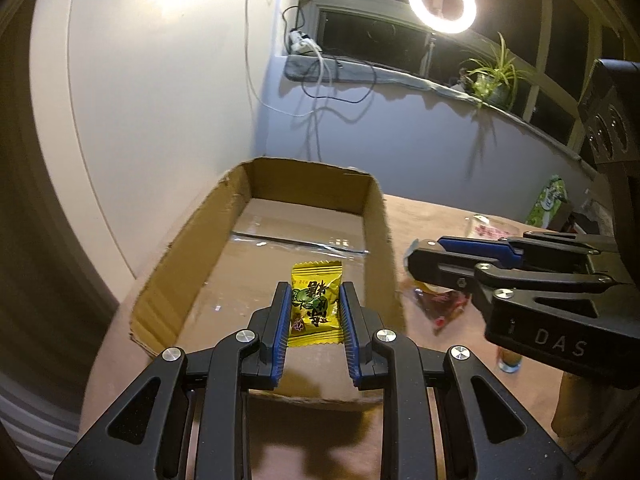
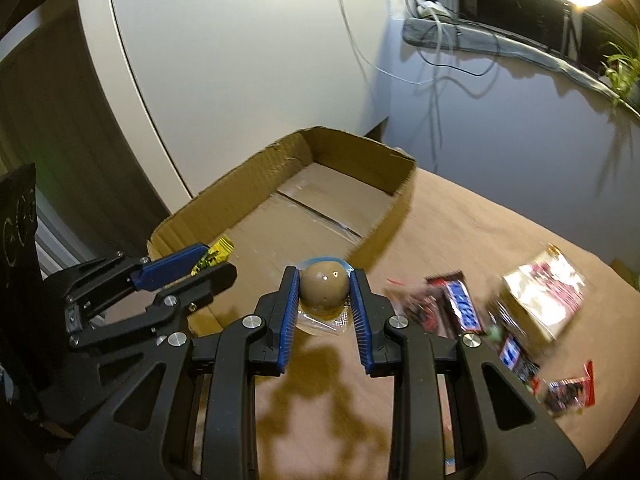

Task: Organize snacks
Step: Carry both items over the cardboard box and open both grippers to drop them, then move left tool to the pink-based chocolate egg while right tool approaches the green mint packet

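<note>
An open cardboard box (image 1: 380, 216) (image 2: 400, 196) lies on the brown table. My left gripper (image 1: 315, 292) is shut on a yellow snack packet (image 1: 316, 304) and holds it over the near end of the box; the packet also shows in the right wrist view (image 2: 212, 256). My right gripper (image 2: 325, 276) is shut on a packaged brown egg (image 2: 323, 286) and holds it above the table just outside the box's near right wall. In the left wrist view the right gripper (image 1: 416, 256) sits to the right of the box.
Loose snacks lie on the table right of the box: a Snickers bar (image 2: 460, 304), red-and-black packets (image 2: 572, 392) (image 1: 440, 304) and a pale bag (image 2: 544, 292). A green carton (image 1: 548, 200) stands at the back. A wall and window sill run behind the table.
</note>
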